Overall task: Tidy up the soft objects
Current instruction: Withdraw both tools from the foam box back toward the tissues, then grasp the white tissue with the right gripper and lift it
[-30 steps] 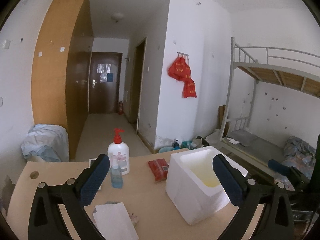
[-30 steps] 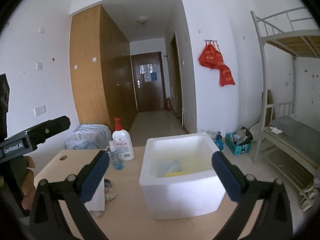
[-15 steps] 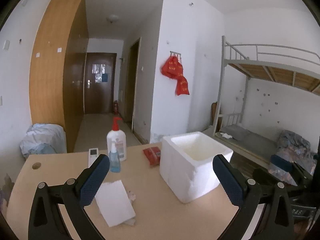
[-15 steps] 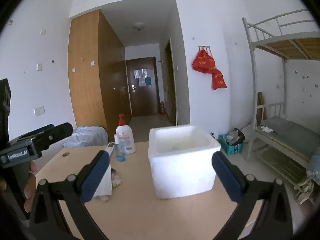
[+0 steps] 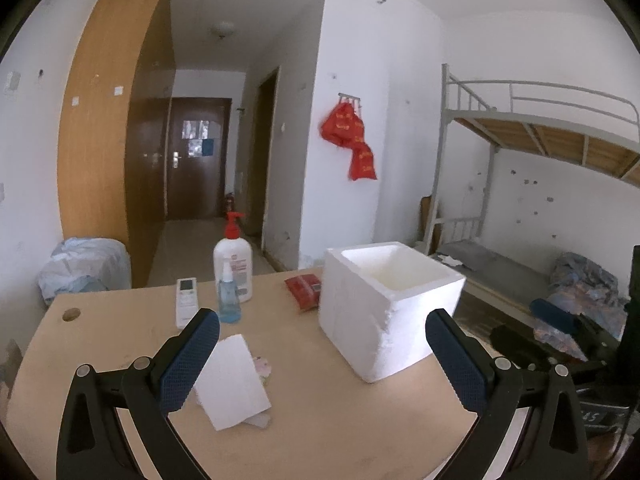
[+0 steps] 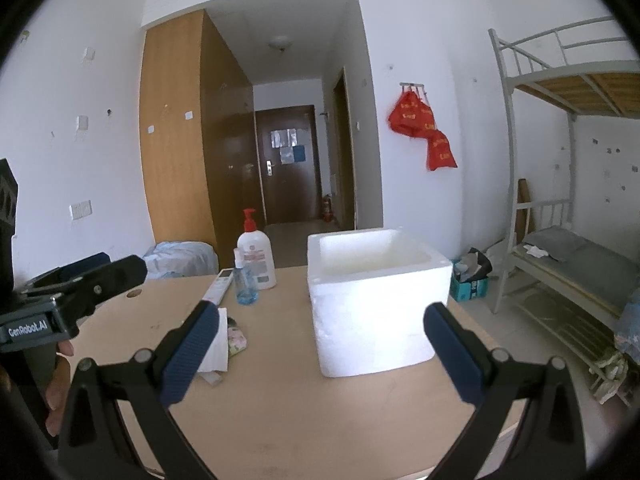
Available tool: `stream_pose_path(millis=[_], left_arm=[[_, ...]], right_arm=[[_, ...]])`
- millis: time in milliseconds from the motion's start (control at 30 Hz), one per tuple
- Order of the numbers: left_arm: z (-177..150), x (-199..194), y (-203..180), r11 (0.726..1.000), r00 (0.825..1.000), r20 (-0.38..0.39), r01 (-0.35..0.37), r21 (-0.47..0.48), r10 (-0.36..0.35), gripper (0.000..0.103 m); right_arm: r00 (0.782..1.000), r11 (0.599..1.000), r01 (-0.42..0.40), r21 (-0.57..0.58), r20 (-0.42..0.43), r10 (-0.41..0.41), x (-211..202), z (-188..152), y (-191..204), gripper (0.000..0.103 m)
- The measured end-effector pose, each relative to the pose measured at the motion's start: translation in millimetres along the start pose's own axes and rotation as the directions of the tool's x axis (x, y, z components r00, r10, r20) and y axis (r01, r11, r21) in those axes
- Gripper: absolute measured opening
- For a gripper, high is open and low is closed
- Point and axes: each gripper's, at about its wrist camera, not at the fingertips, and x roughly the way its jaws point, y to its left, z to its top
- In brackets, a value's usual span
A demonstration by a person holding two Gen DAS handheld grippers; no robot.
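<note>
Both grippers, left gripper [image 5: 322, 354] and right gripper [image 6: 320, 350], have pulled back from the foam box [image 5: 384, 308], jaws apart; approach the small soft item [image 5: 262, 367] at ten o'clock low and level.

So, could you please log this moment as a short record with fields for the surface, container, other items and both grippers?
surface: wooden desk
container: white foam box, open top, standing on the desk's right part; contents not visible
left of box: white folded sheet lying over a small floral item
far side: pump bottle, blue spray bottle, remote, red packet
left gripper: open, empty
right gripper: open, empty
</note>
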Motion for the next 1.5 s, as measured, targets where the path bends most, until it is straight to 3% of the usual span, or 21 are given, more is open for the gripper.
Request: stream_pose_path(millis=[300,667,900,1300,1500], left_arm=[[-9.2,-1.3,28.7,0.991,0.991,-0.019,-0.133,-0.012,0.132,0.103],[-20.5,-16.9,83.7,0.948,0.95,-0.029,-0.313,-0.059,0.312,0.103],[-27.5,-10.3,100.7,0.941,0.943,-0.053,-0.332,-0.066,0.329,0.103],[-44.5,31.3,123.6,0.957,0.955,-0.153,-0.27,-0.107,0.253,0.103],[-55.2,51.1,139.7,0.946,0.938,-0.192,-0.31,-0.096,0.288,0.103]], right_arm=[[0.996,0.996,-0.086,-0.001,-0.015,0.086,15.6,-4.8,15.7,0.103],[0.967,0.968,-0.245,-0.043,-0.079,0.242,49.3,-8.5,68.2,0.103],[0.955,0.959,-0.278,-0.057,-0.124,0.27,68.3,-11.5,84.3,0.103],[0.945,0.958,-0.283,-0.058,-0.191,0.267,99.8,-15.8,87.8,0.103],[0.926,0.95,-0.305,-0.069,-0.255,0.279,126.7,-22.8,96.0,0.103]])
